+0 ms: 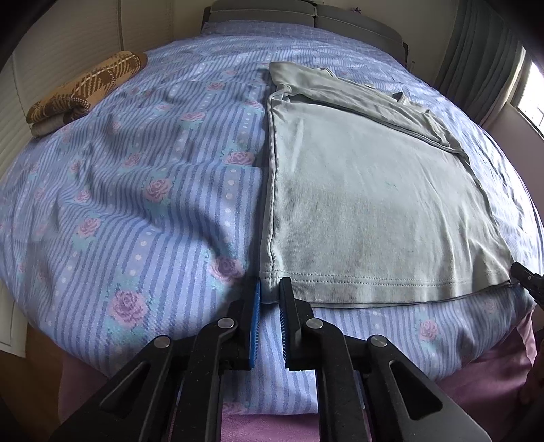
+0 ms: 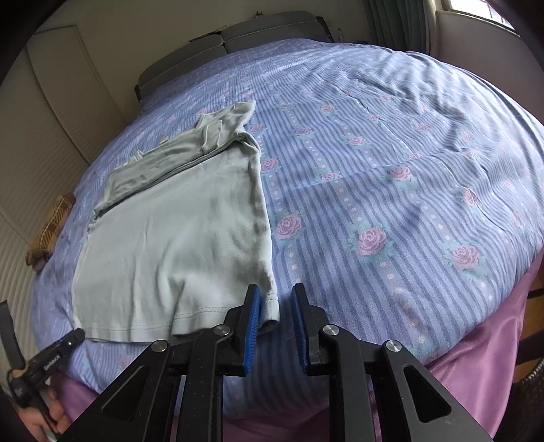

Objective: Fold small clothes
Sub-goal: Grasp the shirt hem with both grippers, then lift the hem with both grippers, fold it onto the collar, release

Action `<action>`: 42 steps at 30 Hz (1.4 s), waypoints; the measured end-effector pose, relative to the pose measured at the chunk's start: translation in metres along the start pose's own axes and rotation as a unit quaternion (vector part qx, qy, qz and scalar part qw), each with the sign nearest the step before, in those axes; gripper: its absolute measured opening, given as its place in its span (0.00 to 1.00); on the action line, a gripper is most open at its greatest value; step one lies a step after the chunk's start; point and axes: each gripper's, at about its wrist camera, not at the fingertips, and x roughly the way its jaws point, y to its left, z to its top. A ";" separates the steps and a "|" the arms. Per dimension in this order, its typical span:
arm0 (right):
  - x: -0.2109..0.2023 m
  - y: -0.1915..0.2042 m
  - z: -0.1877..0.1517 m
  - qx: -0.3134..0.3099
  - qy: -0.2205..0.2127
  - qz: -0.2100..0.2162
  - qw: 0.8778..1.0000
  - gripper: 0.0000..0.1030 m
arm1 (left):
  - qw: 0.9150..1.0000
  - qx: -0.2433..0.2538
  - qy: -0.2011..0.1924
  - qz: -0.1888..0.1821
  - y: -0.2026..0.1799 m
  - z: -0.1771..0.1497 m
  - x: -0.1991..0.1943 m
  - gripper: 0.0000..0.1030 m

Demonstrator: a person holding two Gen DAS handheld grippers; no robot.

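Observation:
A pale green T-shirt (image 1: 367,190) lies flat on the bed with its upper part and sleeves folded over at the far end. It also shows in the right wrist view (image 2: 170,238). My left gripper (image 1: 270,299) is open, with the shirt's near left hem corner between its blue-padded fingers. My right gripper (image 2: 276,306) is open at the near right hem corner, which lies between its fingers. The right gripper's tip shows at the edge of the left wrist view (image 1: 525,277). The left gripper shows low in the right wrist view (image 2: 57,353).
The bed has a blue striped cover with pink roses (image 1: 136,190) and a pink sheet (image 2: 476,367) at its near edge. A folded brown plaid cloth (image 1: 81,88) lies at the far left. A grey headboard (image 1: 272,10) stands at the back, with a window (image 1: 530,91) on the right.

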 end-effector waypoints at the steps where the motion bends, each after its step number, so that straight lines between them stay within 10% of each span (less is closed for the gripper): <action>1: 0.000 0.001 0.000 -0.001 0.000 0.002 1.000 0.11 | 1.000 0.001 -0.001 0.000 -0.001 0.000 -0.001 0.10; 19: -0.041 0.002 0.020 0.019 -0.065 0.033 0.997 0.07 | 0.998 -0.007 -0.068 -0.011 0.000 0.033 -0.051 0.09; 42: -0.017 0.034 0.153 0.028 -0.175 0.049 0.983 0.07 | 0.987 -0.045 -0.149 -0.033 -0.004 0.183 -0.037 0.09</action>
